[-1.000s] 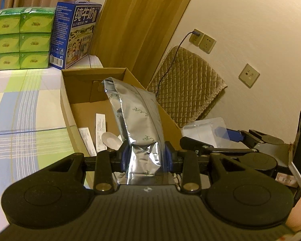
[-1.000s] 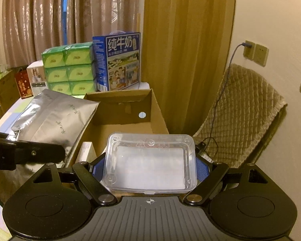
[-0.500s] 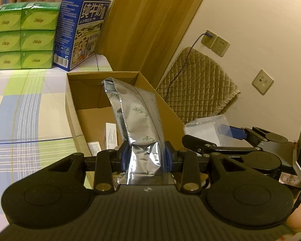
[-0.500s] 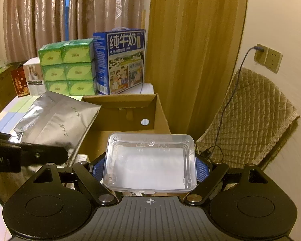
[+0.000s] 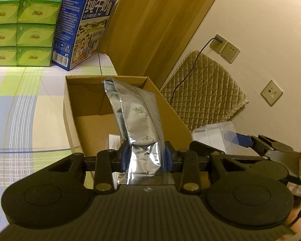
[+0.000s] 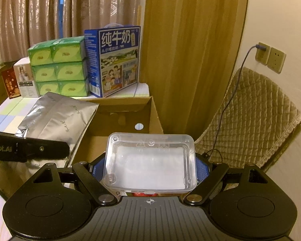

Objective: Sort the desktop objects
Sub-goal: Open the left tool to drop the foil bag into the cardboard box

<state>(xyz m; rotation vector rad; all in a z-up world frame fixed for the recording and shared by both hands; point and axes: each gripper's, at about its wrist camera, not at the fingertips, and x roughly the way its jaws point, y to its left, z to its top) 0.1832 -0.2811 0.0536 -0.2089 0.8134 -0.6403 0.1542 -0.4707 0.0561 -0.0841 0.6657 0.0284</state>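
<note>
My left gripper [image 5: 146,158] is shut on a silver foil pouch [image 5: 137,120], which stands up over the open cardboard box [image 5: 69,108]. A white paper slip [image 5: 114,141] lies on the box floor. My right gripper [image 6: 150,166] is shut on a clear plastic lidded case [image 6: 150,162], held flat above the near end of the cardboard box [image 6: 155,116]. The silver foil pouch [image 6: 58,120] shows at the left in the right wrist view, with the left gripper's black finger across it. The clear case [image 5: 214,136] and the right gripper appear at the right in the left wrist view.
Stacked green tissue packs [image 5: 20,28] and a blue milk carton box [image 5: 84,26] stand at the table's far edge. The table has a checked cloth [image 5: 20,116]. A quilted chair back [image 6: 256,116], a charging cable and a curtain lie to the right of the box.
Both grippers have drawn back and risen a little from the box, each still holding its object. The box looks farther away and less of its floor shows.
</note>
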